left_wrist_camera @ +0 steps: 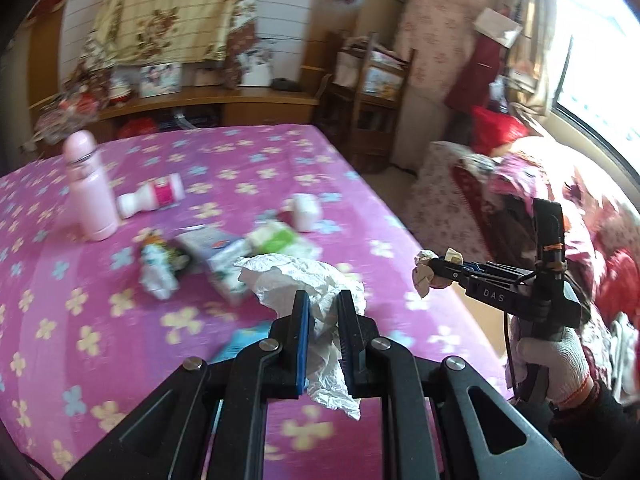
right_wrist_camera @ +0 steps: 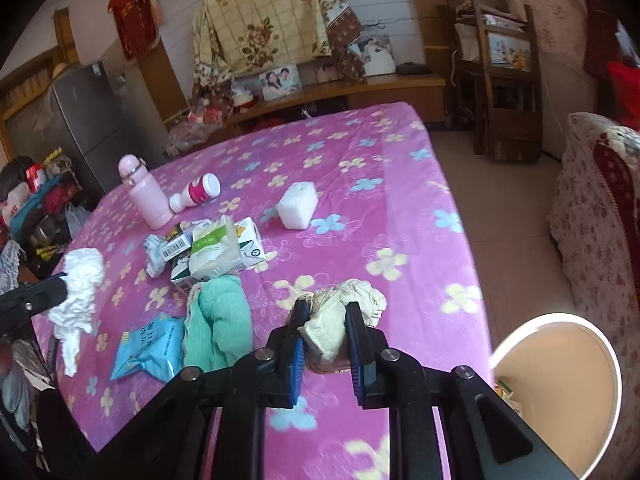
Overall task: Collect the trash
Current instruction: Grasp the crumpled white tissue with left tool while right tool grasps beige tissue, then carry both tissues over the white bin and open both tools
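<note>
A crumpled white tissue [left_wrist_camera: 316, 304] is clamped in the closed left gripper [left_wrist_camera: 323, 334], held above the near part of the pink flowered bed [right_wrist_camera: 400, 208], and a beige paper wad [right_wrist_camera: 344, 312] is pinched in the nearly closed right gripper [right_wrist_camera: 327, 332], over the bed's near right edge. To the right of that, near the bed's corner, stands a bin [right_wrist_camera: 560, 392] with a white rim. Farther left on the bed lie a green cloth [right_wrist_camera: 220, 320], a blue packet [right_wrist_camera: 148, 348], cartons [right_wrist_camera: 224, 252], 2 bottles [right_wrist_camera: 144, 192] and a white block [right_wrist_camera: 298, 204].
</note>
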A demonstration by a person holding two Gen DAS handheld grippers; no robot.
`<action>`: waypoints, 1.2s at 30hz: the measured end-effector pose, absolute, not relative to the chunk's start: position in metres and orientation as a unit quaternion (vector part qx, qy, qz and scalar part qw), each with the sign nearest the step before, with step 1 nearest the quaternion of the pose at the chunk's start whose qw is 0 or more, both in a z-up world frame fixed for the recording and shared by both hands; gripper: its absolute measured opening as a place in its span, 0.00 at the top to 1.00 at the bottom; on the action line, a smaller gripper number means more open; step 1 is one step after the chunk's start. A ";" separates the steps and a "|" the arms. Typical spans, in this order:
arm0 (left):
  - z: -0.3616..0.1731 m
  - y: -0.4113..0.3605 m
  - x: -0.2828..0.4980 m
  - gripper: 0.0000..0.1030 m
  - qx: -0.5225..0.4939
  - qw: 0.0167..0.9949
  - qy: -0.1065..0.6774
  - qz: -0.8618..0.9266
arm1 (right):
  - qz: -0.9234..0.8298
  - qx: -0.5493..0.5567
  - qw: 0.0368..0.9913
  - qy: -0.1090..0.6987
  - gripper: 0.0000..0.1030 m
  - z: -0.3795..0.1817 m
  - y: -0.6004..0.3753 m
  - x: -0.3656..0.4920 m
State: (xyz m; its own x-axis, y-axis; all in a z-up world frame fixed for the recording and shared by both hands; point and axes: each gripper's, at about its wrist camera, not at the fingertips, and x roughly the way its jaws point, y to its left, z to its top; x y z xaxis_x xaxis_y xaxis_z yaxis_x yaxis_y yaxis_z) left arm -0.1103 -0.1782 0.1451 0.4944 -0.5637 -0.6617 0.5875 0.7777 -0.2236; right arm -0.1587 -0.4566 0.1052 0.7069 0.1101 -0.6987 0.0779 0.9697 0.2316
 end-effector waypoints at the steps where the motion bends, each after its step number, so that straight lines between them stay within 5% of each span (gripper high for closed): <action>1: 0.146 -0.186 -0.114 0.86 0.018 0.862 0.377 -0.340 | 0.005 0.125 0.916 0.380 0.80 0.109 -0.462 -0.167; 26: 0.089 -0.435 -0.186 0.85 0.073 0.772 0.423 -0.469 | -0.170 0.190 0.882 0.397 0.79 0.073 -0.640 -0.309; 29: 0.081 -0.444 -0.186 0.77 0.072 0.769 0.428 -0.469 | -0.179 0.191 0.880 0.397 0.77 0.069 -0.647 -0.315; 32: 0.075 -0.447 -0.184 0.53 0.066 0.767 0.433 -0.469 | -0.185 0.202 0.878 0.392 0.61 0.065 -0.653 -0.319; 33: 0.074 -0.447 -0.183 0.48 0.064 0.767 0.434 -0.468 | -0.186 0.205 0.878 0.391 0.31 0.064 -0.654 -0.319; 34: 0.073 -0.446 -0.182 0.48 0.064 0.769 0.434 -0.465 | -0.184 0.209 0.878 0.389 0.19 0.063 -0.655 -0.320; 36: 0.073 -0.445 -0.182 0.48 0.067 0.772 0.433 -0.461 | -0.182 0.213 0.878 0.387 0.19 0.062 -0.656 -0.321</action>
State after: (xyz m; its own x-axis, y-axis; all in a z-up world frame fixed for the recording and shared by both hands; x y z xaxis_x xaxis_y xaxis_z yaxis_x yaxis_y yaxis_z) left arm -0.1819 -0.4447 0.0730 0.2003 -0.6534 -0.7301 0.7701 0.5657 -0.2949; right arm -0.3209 -0.6556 0.0622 0.6339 -0.1539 -0.7579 0.4842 0.8431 0.2338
